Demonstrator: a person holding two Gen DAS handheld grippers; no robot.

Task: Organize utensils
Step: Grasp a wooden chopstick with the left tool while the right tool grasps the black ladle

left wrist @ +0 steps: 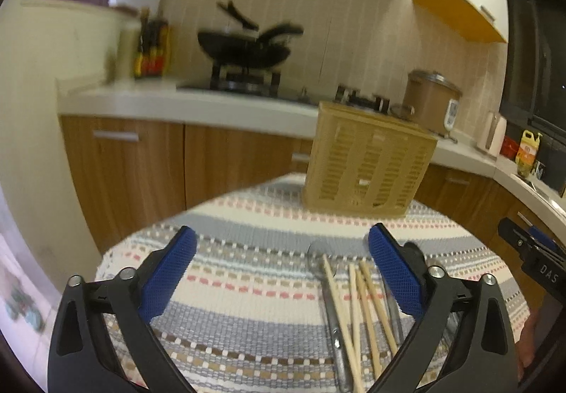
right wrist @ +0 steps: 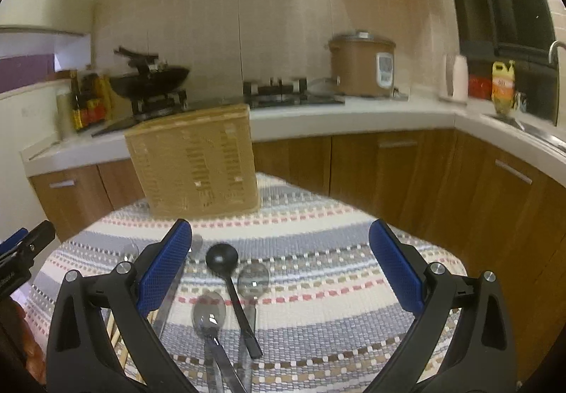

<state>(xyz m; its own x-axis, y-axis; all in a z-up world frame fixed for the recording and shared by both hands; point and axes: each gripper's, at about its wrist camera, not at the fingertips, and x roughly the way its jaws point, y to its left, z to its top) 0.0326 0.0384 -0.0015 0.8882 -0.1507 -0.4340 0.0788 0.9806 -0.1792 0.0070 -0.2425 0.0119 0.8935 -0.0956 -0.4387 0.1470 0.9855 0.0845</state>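
Note:
A tan slotted utensil basket (left wrist: 368, 159) stands at the far side of the striped tablecloth (left wrist: 247, 304); it also shows in the right wrist view (right wrist: 198, 163). My left gripper (left wrist: 283, 272) is open and empty above the cloth, with several wooden chopsticks (left wrist: 357, 304) and a metal spoon (left wrist: 329, 290) lying between its fingers, towards the right one. My right gripper (right wrist: 281, 272) is open and empty over a black ladle (right wrist: 230, 286) and two metal spoons (right wrist: 208, 315) (right wrist: 253, 281). Another spoon (right wrist: 192, 246) is partly hidden behind its left finger.
Beyond the table runs a kitchen counter (right wrist: 353, 113) with a wok on a gas stove (left wrist: 244, 49), a rice cooker (right wrist: 361, 65), sauce bottles (left wrist: 152, 53) and a yellow bottle (right wrist: 502, 85). Wooden cabinets (left wrist: 141, 163) stand below. The other gripper shows at the edge (left wrist: 534, 251).

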